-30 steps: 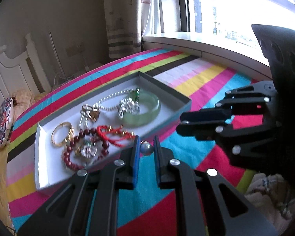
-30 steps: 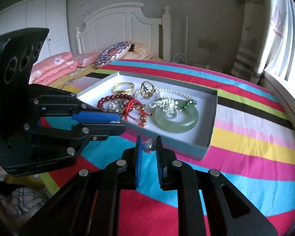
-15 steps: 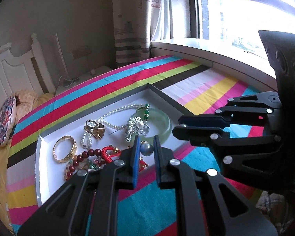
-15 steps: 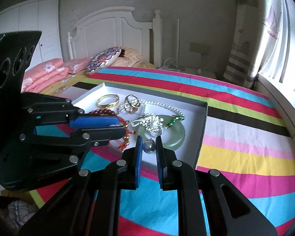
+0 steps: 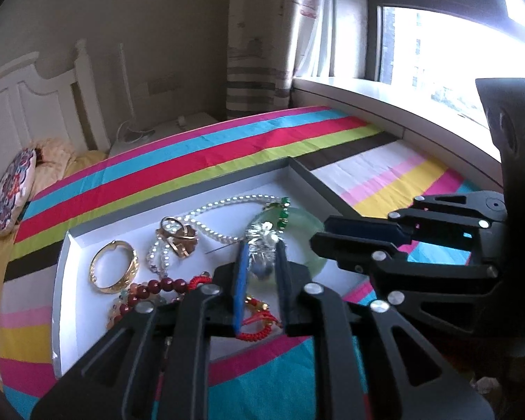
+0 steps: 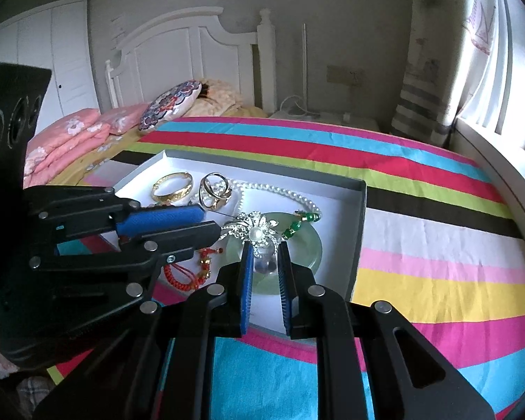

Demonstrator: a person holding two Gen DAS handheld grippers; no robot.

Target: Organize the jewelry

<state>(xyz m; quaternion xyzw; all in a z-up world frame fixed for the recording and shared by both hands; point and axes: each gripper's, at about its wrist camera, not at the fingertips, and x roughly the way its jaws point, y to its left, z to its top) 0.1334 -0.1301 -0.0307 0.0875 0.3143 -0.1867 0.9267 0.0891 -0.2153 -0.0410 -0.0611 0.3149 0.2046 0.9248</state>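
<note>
Release over the shallow white cardboard tray with grey outer walls [image 6: 363, 224]: hovering the left gripper [image 5: 261, 249] above its near part. Jaws just been opening, standing narrow yet seemingly slack around the small round grey bead [image 5: 262, 269], blurred between the blue pads and apparently no longer pinched. Pinching a second small grey bead [image 6: 265, 264] in the right gripper [image 6: 265, 249], jaws narrow, tips just beside the left one's and equally near the tray. Hanging both beads directly above the pale green jade bangle [image 6: 311, 248] and the silver flower brooch with a pearl centre [image 6: 255, 232]. So probably dropping onto those pieces, not onto bare floor. Lying farther ahead, past the white pearl necklace [image 5: 234, 200], and leftward toward the gold bangle [image 5: 117, 288]: open white floor, worth aiming for.
</note>
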